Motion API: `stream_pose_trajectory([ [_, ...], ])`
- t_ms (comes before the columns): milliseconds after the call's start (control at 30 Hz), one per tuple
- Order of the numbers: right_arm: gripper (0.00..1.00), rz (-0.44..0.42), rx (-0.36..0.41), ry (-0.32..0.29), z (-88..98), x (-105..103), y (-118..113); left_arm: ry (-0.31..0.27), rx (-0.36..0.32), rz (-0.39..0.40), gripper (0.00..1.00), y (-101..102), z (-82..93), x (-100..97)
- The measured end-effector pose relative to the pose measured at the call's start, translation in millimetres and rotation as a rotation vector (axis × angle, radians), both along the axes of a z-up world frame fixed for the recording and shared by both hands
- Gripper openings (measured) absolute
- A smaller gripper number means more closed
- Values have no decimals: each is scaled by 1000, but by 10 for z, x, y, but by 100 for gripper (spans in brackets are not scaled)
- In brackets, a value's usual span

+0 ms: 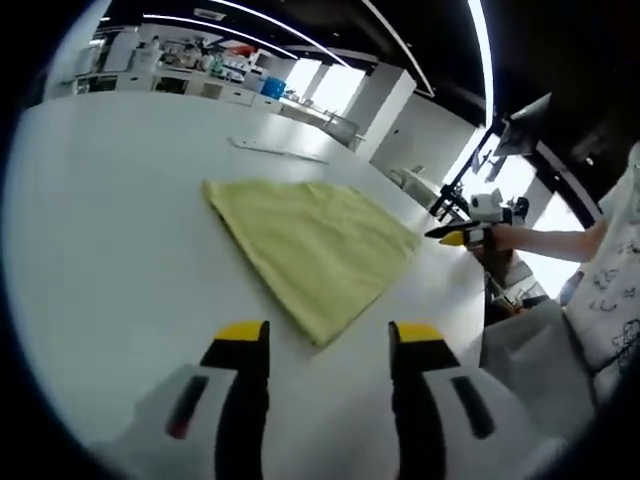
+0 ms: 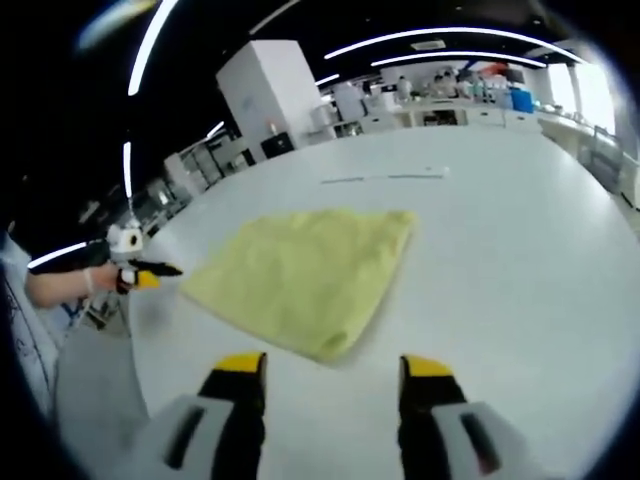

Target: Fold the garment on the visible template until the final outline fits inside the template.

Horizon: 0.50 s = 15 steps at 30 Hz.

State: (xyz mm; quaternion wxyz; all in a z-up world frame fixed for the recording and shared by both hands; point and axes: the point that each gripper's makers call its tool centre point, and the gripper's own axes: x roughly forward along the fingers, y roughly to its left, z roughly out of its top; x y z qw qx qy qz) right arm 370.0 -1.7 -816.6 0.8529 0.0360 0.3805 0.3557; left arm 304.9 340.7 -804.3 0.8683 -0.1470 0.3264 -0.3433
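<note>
Both grippers clear, cloth folded mid-table.
Our left gripper (image 1: 328,345) and right gripper (image 2: 333,370) hover open and empty; the cloth (image 1: 315,245) lies centre-frame. We should grab the near corner squarely before folding.

A broad white counter (image 1: 110,230) carries a folded yellow garment (image 1: 315,250) lying flat near its middle, with a thin pale strip (image 1: 278,150) lying farther back.

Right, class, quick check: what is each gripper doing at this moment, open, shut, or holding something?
Left gripper: open, holding nothing, just short of the yellow cloth.
Right gripper: open, holding nothing, also short of the cloth.
</note>
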Motion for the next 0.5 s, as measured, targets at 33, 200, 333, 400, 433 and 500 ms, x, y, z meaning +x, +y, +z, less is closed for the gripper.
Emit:
stream_pose_trajectory([
  [33,45,-1,3,7,-9,-11,5,6,-4,3,41,11,-20,-6],
  [200,30,4,5,26,-91,-8,45,25,-21,26,33,-33,-42,-44],
  [333,28,-3,16,43,-149,-8,100,41,-20,33,33,-92,-80,-72],
  [400,25,-4,25,53,-193,13,126,45,-16,38,32,-91,-102,-72],
  [433,23,-9,25,52,-191,10,131,46,-19,44,30,-91,-106,-69],
  [500,19,-30,46,60,-213,44,144,52,-27,61,26,-81,-121,-51],
])
